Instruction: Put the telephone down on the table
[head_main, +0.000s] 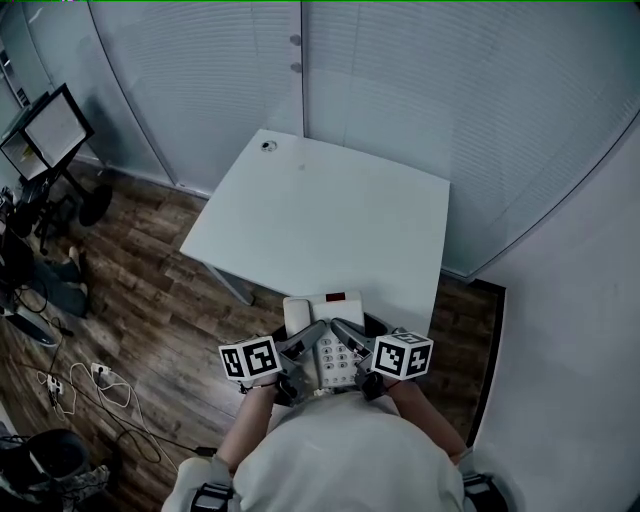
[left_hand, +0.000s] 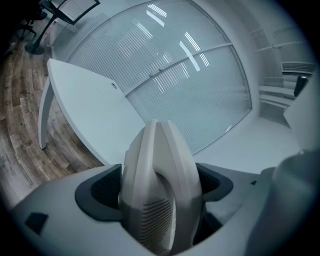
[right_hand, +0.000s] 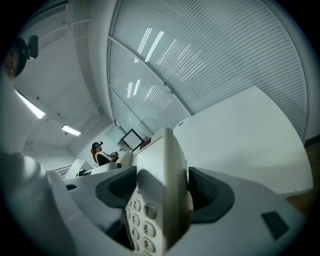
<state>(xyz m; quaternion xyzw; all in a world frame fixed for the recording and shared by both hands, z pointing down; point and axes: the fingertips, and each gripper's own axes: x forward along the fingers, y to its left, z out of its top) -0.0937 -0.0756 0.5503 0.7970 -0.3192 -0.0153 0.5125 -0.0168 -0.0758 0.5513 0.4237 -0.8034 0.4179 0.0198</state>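
- Head view: I saw the telephone (head_main: 327, 335) held between both tools at the near edge of the white worktop (head_main: 330, 215), close to my body. The left hand-held gripper (head_main: 308, 340) came in on its handset side and the right hand-held gripper (head_main: 347, 335) on its keypad side. From here I could not tell whether the telephone touched the worktop or hung just over its edge. Only this view gave me the room: wood floor (head_main: 150, 300), loose cables (head_main: 75, 385) and a monitor (head_main: 55, 128) on a stand well off to the left.
- Left gripper view: this showed the grip that the head view left unclear. The jaws were closed on the telephone, one dark pad (left_hand: 100, 190) on each side of the handset (left_hand: 160, 190), whose slotted end faced the camera. The worktop lay beyond and to the left, one leg visible against the floor, with the ribbed glass wall (left_hand: 200, 85) behind it.
- Right gripper view: these jaws were likewise clamped on the telephone's body, gripping it edge-on between the pads. The keypad (right_hand: 140, 220) sat on the left face, digits readable, which neither other view offered. The worktop stretched away on the right. Far behind, a seated person (right_hand: 101, 156) appeared near a second screen (right_hand: 131, 140), seen in no other view.
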